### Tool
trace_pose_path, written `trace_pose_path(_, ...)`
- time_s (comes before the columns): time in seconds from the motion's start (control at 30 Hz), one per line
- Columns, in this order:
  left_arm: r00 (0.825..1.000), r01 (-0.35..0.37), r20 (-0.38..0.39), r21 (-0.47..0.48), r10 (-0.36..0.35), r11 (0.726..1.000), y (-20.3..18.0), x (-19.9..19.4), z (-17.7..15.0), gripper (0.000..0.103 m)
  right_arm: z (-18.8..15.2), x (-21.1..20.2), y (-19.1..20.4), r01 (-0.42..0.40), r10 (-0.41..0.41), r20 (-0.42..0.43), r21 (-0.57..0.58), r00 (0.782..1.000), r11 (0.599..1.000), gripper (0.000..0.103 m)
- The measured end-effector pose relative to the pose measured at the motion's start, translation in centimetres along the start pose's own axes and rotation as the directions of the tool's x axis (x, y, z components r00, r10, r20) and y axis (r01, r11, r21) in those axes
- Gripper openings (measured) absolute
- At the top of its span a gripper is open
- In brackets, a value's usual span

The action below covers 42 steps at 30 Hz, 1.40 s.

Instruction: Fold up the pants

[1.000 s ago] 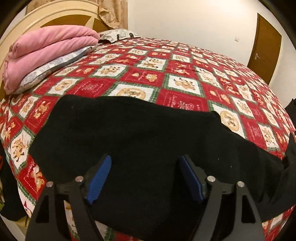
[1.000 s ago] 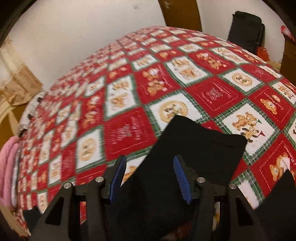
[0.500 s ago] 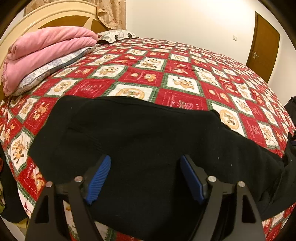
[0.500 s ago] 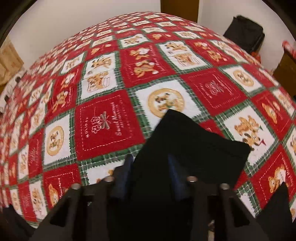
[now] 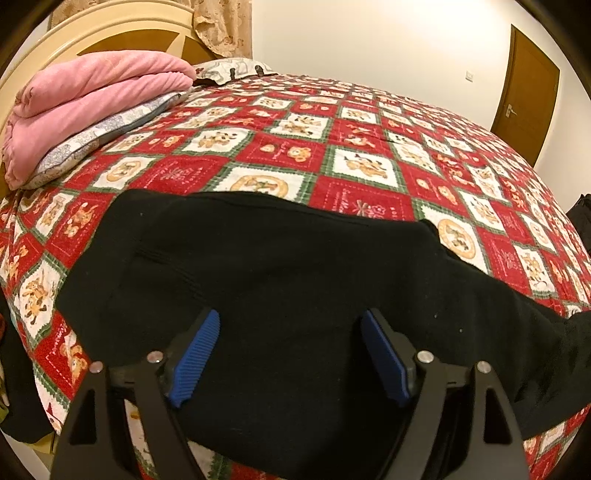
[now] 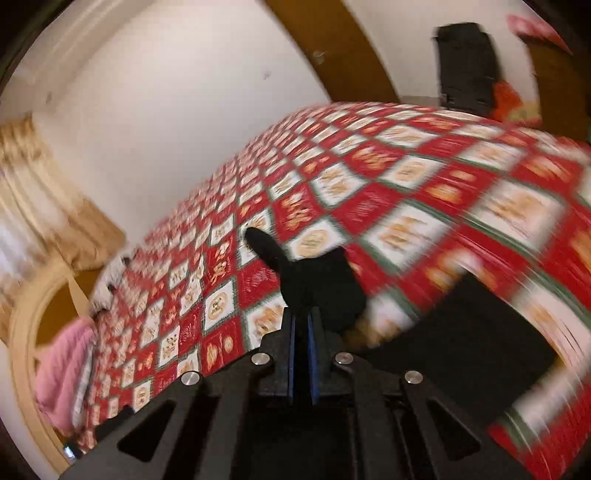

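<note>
Black pants (image 5: pixel 288 273) lie spread across the near part of a bed with a red, white and green patterned quilt (image 5: pixel 362 162). My left gripper (image 5: pixel 291 332) hovers over their wide upper part, jaws open with only flat cloth beneath them. In the right wrist view my right gripper (image 6: pixel 303 325) is shut on the leg end of the pants (image 6: pixel 317 284), which sticks up bunched beyond the blue pads, lifted off the quilt (image 6: pixel 406 192). More black cloth (image 6: pixel 461 332) trails down to the right. This view is blurred by motion.
A folded pink blanket (image 5: pixel 85 99) lies on a grey patterned pillow (image 5: pixel 107 133) by the cream headboard (image 5: pixel 92 33) at the back left. A brown door (image 5: pixel 524 96) stands at the back right. A black bag (image 6: pixel 465 66) stands past the bed's far end.
My right gripper closed on the pants' leg end, lifted it off the quilt and swung it across the bed toward the headboard side. The left gripper stayed in place, open.
</note>
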<state>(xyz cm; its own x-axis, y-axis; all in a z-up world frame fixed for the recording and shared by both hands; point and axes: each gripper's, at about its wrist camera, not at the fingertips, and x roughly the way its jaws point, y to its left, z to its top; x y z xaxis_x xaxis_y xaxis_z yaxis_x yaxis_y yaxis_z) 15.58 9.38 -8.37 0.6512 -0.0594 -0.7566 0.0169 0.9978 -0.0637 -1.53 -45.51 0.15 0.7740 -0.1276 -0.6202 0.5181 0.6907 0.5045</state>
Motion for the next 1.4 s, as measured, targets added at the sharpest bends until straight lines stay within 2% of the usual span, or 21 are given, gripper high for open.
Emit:
trace_pose_path(0.1, 1.000, -0.005, -0.005, -0.001, 0.005, 1.000, -0.3, 0.2, 0.1, 0.088, -2.7, -2.1, -4.3, 0.015, -0.014, -0.018, 0.082, 1.000, 0.997, 0.007)
trace_pose_path(0.17, 1.000, -0.006, -0.009, -0.002, 0.006, 1.000, -0.3, 0.3, 0.2, 0.089, -4.1, -3.0, -7.4, 0.007, 0.003, -0.047, 0.209, 0.999, 0.978, 0.007)
trace_pose_path(0.23, 1.000, -0.008, -0.013, -0.005, 0.008, 1.000, -0.3, 0.3, 0.2, 0.090, -4.4, -4.4, -8.4, -0.023, 0.029, -0.021, 0.268, 0.999, 0.963, 0.007)
trace_pose_path(0.33, 1.000, -0.010, -0.018, -0.009, 0.010, 1.000, -0.3, 0.3, 0.3, 0.090, -3.1, -7.1, -6.9, 0.092, -0.107, 0.067, 0.198, 0.992, 0.976, 0.008)
trace_pose_path(0.43, 1.000, -0.012, -0.015, -0.005, 0.012, 1.000, -0.3, 0.3, 0.3, 0.090, -1.4, -7.9, -5.8, 0.137, -0.156, 0.115, 0.158, 0.981, 0.978, 0.008)
trace_pose_path(0.47, 1.000, -0.013, -0.013, -0.003, 0.013, 1.000, -0.3, 0.3, 0.3, 0.091, -0.5, -7.4, -5.3, 0.161, -0.174, 0.110, 0.113, 0.979, 0.980, 0.008)
trace_pose_path(0.57, 1.000, -0.020, -0.011, 0.002, 0.020, 1.000, -0.4, 0.3, 0.3, 0.091, 1.6, -4.7, -5.0, 0.206, -0.205, 0.051, -0.002, 0.977, 0.979, 0.008)
trace_pose_path(0.7, 1.000, -0.013, -0.019, 0.006, 0.013, 1.000, -0.2, 0.3, 0.4, 0.091, 3.4, -0.5, -5.3, 0.171, -0.175, -0.051, -0.070, 0.983, 0.983, 0.008)
trace_pose_path(0.87, 1.000, -0.020, -0.023, 0.009, 0.020, 1.000, -0.4, 0.4, 0.4, 0.091, 4.6, 2.5, -6.6, 0.107, -0.113, -0.131, -0.052, 0.985, 0.993, 0.008)
trace_pose_path(0.93, 0.999, -0.022, -0.025, 0.007, 0.023, 1.000, -0.4, 0.4, 0.4, 0.092, 4.7, 3.1, -6.5, 0.092, -0.102, -0.150, -0.068, 0.983, 0.993, 0.017)
trace_pose_path(0.97, 0.999, -0.024, -0.027, 0.007, 0.024, 1.000, -0.4, 0.4, 0.4, 0.092, 4.7, 3.2, -6.4, 0.087, -0.098, -0.153, -0.073, 0.983, 0.993, 0.038)
trace_pose_path(1.0, 0.999, -0.026, -0.028, 0.007, 0.026, 1.000, -0.4, 0.4, 0.4, 0.092, 4.6, 3.2, -6.2, 0.073, -0.084, -0.145, -0.079, 0.986, 0.994, 0.055)
trace_pose_path(1.1, 0.999, -0.031, -0.033, 0.004, 0.031, 1.000, -0.4, 0.5, 0.5, 0.092, 4.8, 2.4, -5.6, 0.054, -0.064, -0.091, -0.107, 0.994, 0.993, 0.057)
trace_pose_path(1.17, 0.999, -0.035, -0.035, 0.004, 0.035, 0.999, -0.5, 0.5, 0.6, 0.092, 5.0, 2.3, -5.8, 0.061, -0.071, -0.090, -0.107, 0.993, 0.992, 0.057)
trace_pose_path(1.23, 0.999, -0.039, -0.036, 0.002, 0.039, 0.999, -0.5, 0.6, 0.6, 0.093, 5.0, 2.8, -5.8, 0.085, -0.100, -0.109, -0.139, 0.989, 0.987, 0.057)
trace_pose_path(1.4, 0.998, -0.046, -0.037, 0.002, 0.046, 0.999, -0.6, 0.6, 0.6, 0.093, 4.3, 5.0, -5.4, 0.078, -0.131, -0.199, -0.256, 0.971, 0.963, 0.057)
